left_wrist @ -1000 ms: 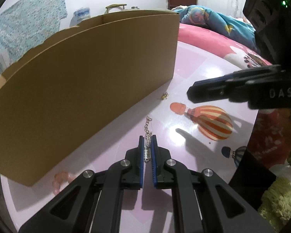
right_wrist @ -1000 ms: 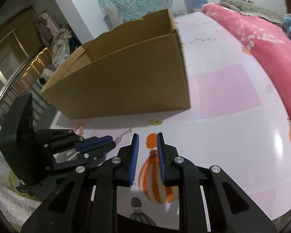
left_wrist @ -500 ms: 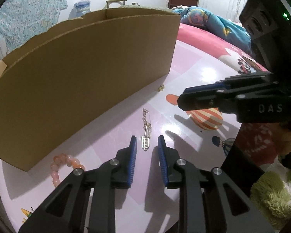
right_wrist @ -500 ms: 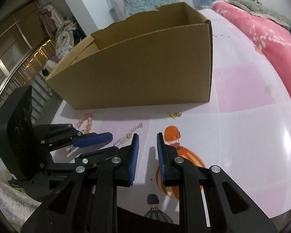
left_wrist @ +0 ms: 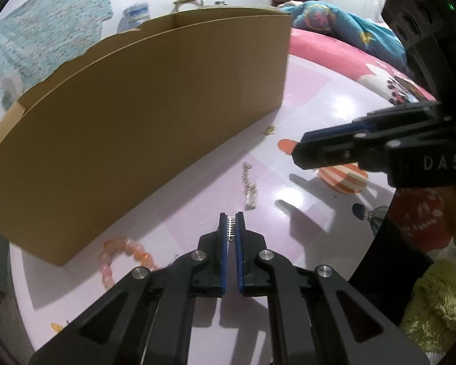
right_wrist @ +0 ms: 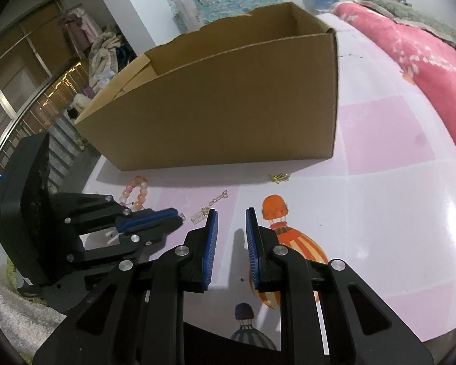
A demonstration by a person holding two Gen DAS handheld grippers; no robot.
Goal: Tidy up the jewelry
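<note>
My left gripper (left_wrist: 231, 225) is shut on a small silver ladder-shaped jewelry piece (left_wrist: 231, 228), low over the pink tablecloth (left_wrist: 319, 91). A second silver chain piece (left_wrist: 249, 190) lies just ahead of it. A pink bead bracelet (left_wrist: 124, 255) lies to the left by the corner of the cardboard box (left_wrist: 136, 115). A tiny gold piece (left_wrist: 270, 129) rests near the box's right end. My right gripper (right_wrist: 231, 217) stands open over the cloth with nothing between its fingers; the chain piece (right_wrist: 211, 205), bracelet (right_wrist: 135, 191) and gold piece (right_wrist: 279, 178) lie beyond it. The left gripper (right_wrist: 179, 216) is at its left.
The open cardboard box (right_wrist: 228, 106) stands along the far side of the jewelry. A pink quilt (right_wrist: 425, 70) covers the right. A green fluffy rug (left_wrist: 434, 304) lies past the table's near edge. Clothes and a sliding door (right_wrist: 30, 91) are at the far left.
My left gripper let go of the chain piece, opened, then closed on a small silver piece nearer to it. The right gripper has stayed open and nearly still.
</note>
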